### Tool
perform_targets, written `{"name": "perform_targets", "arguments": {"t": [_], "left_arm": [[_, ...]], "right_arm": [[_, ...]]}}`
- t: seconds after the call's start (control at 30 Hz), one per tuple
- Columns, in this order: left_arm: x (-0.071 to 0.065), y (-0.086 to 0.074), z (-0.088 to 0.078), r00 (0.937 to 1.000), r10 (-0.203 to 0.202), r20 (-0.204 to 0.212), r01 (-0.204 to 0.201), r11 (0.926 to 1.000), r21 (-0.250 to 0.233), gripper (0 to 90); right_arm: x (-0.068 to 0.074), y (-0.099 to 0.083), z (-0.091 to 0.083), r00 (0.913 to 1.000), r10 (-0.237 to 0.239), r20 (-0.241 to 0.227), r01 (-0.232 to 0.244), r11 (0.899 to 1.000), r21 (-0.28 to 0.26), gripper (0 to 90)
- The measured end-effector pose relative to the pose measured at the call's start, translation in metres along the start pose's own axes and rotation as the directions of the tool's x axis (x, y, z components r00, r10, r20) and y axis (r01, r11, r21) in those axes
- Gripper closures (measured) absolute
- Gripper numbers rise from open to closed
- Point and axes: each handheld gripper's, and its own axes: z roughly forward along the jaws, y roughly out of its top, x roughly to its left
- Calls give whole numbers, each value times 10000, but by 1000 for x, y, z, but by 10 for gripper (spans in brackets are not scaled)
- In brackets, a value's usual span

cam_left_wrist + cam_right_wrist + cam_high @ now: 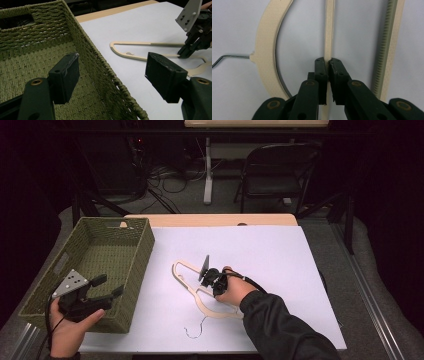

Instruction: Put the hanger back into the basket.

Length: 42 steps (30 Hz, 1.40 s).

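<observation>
1. I see the white sheet (pixel 260 250) spread across the table under both of my tools.
2. The green woven basket (pixel 141 251) sits at the sheet's left edge; my left gripper (pixel 111 286) hovers over its near right wall, one jaw above the inside and one above the sheet.
3. That left tool is spread wide, with nothing between its pads (pixel 65 75).
4. The cream wooden hanger (pixel 186 276) lies flat on the sheet, well to the right of the basket, directly beneath my right gripper (pixel 206 279).
5. My right tool is pinching the hanger's thin inner bar (pixel 329 32), pads pressed on both sides.
6. The hanger's wire hook (pixel 196 330) points toward me, behind the right hand (pixel 232 292).
</observation>
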Motion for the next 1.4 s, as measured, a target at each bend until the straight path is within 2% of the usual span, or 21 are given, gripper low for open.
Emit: {"name": "perform_targets", "arguments": {"t": [0.53,0.63,0.7,0.8,0.87,0.93,1.0,1.03,1.13,1.17,1.27,1.3,1.4], "left_arm": [[-7,4,-3,9997,228,118,-227,9997,-112,276],[-10,5,-2,9993,337,177,-335,9994,-105,277],[-12,6,-2,9991,361,224,-359,9993,-85,277],[-13,6,-1,9988,413,270,-411,9991,-82,277],[-15,7,-1,9982,501,317,-498,9987,-92,279],[-17,8,-1,9980,527,349,-523,9986,-124,279],[-19,9,-1,9977,569,378,-563,9983,-161,279],[-21,9,-1,9973,603,409,-596,9981,-182,279],[-26,11,0,9958,740,541,-732,9972,-174,280],[-28,11,1,9950,796,599,-789,9968,-132,280],[-35,12,4,9926,913,805,-905,9958,-142,280],[-39,13,6,9905,1003,945,-995,9950,-132,280],[-44,13,9,9880,1087,1093,-1079,9941,-137,281]], "right_arm": [[-2,-3,-4,9999,76,-107,-78,9997,-237,854],[-2,-3,-6,9999,103,-120,-104,9999,-126,854],[-2,-5,-10,9996,114,-244,-126,9989,-457,854],[-2,-6,-14,9998,111,-157,-118,9989,-459,854],[-2,-8,-19,9996,69,-259,-82,9987,-502,855],[-3,-10,-21,9996,83,-286,-103,9975,-706,855],[-4,-12,-25,9997,134,-213,-147,9980,-618,856],[-5,-13,-26,9992,137,-377,-162,9977,-660,856],[-6,-17,-32,9997,92,-241,-106,9984,-564,856],[-7,-19,-32,9986,104,-518,-140,9974,-702,856],[-7,-23,-37,9991,84,-425,-110,9981,-614,856],[-9,-26,-41,9981,65,-609,-97,9985,-534,856],[-9,-27,-44,9983,26,-578,-55,9987,-507,856]]}}
